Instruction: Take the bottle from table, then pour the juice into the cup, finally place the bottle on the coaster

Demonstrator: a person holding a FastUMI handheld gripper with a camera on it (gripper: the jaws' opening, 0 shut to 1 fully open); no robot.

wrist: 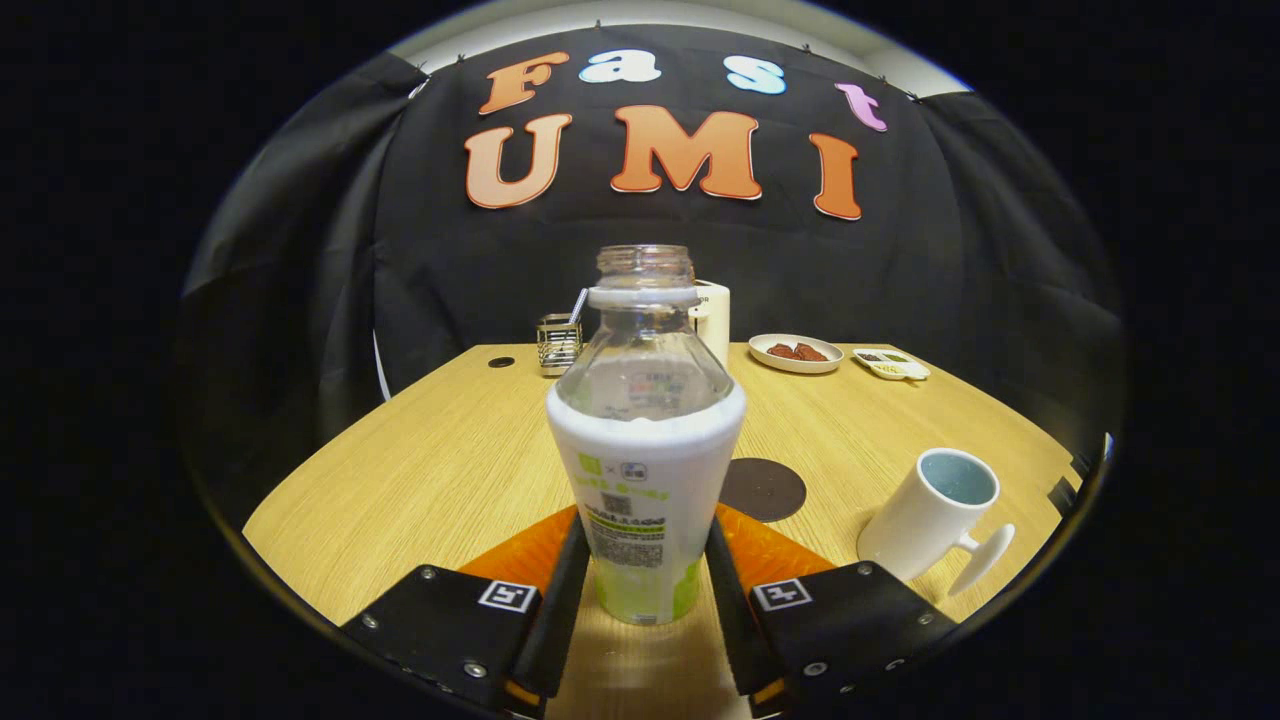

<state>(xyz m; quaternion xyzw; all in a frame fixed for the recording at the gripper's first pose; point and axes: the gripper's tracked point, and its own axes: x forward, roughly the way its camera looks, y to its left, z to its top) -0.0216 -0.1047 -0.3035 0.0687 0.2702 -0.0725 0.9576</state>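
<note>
My tongs are pinching the bottle, with one finger pressed on each side of its lower part. The bottle stands upright, right between the fingers, and its bottom looks close to the worktop; I cannot tell if it touches. It has no cap on. Its top part is clear and its lower part is white with a green label.

Just behind the bottle, a little to its right, lies the dark round coaster, flat on the worktop. Further right of the bottle sits the white cup, its handle pointing toward me. Nothing stands between the bottle and the coaster.

Far behind the bottle, by the black wall, I see a small metal holder to its left, a white box partly hidden behind its neck, and a plate with brown food and a small tray to its right.
</note>
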